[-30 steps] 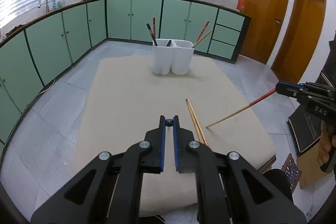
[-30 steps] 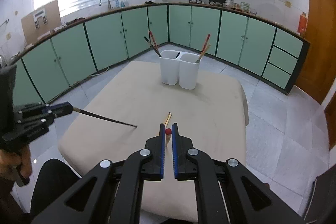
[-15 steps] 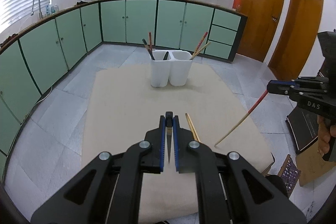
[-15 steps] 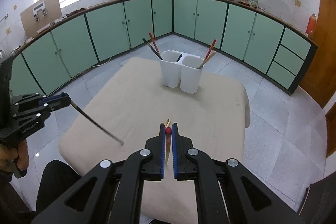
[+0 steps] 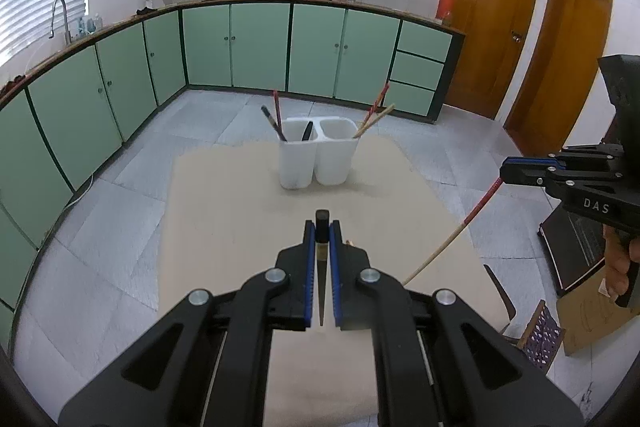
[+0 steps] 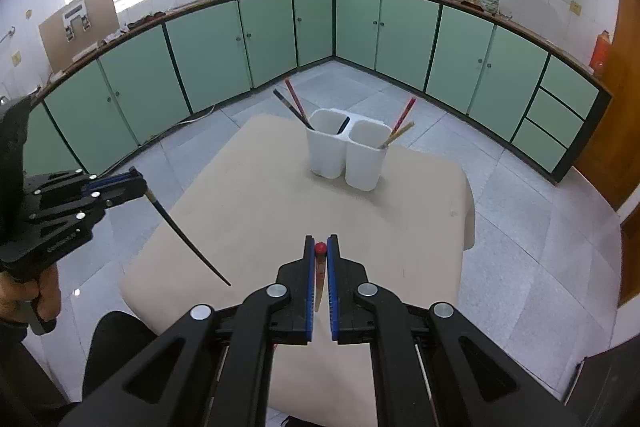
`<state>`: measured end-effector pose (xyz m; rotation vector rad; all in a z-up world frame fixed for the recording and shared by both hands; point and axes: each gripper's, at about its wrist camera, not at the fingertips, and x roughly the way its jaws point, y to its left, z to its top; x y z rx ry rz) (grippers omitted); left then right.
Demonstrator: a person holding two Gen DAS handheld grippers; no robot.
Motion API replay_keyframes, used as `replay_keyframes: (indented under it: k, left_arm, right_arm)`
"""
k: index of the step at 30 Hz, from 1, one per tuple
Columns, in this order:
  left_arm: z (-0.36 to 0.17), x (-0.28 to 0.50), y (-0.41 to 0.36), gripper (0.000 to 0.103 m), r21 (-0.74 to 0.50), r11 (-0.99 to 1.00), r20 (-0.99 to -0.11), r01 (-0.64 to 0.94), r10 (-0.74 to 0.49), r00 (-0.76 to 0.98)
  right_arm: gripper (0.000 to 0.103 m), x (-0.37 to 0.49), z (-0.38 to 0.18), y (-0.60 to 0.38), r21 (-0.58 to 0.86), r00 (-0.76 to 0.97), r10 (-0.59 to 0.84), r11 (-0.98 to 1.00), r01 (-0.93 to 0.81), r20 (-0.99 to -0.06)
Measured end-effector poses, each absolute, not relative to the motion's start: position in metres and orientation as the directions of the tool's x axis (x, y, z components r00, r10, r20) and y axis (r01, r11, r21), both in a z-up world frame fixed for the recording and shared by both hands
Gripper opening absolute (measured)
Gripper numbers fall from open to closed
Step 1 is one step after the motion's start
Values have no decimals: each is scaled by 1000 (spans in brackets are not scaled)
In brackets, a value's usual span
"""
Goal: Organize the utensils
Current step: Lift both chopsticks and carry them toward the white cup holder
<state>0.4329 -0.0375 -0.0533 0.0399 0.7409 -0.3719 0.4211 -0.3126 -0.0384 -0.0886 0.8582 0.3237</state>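
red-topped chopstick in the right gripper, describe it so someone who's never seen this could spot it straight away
Start at the beige table in the green-cabinet kitchen, with the white two-cup holder at its far end. Nearer the camera, the right gripper is shut on the red-topped chopstick, which hangs tip down over the table. The left gripper holds the black chopstick; this one is red on top, pale wood below.

Both cams are wrist fisheyes, each looking forward and steeply down along its own claw from above the near edge of the beige surface (image 5: 224,227). Left view faces the white twin holder (image 5: 316,157) head-on; right view sees it from further right (angled slightly leftward). Shared: surface, holder, green cabinets (image 6: 404,31); each view catches the other claw at its edge.
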Motion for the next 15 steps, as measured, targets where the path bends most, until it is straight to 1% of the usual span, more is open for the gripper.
replay_keyframes:
  k: [9,15]
  left_arm:
    - [-20,457,-50,6,-68,934,-645,351,-310,699]
    - [0,480,-57,6,-78,935,-626,346,-316,713]
  right_arm:
    - [6,443,-6,-315,42,616,233,950,-309,-753]
    - [6,462,16,-316,52,622,238,952,-301,-746]
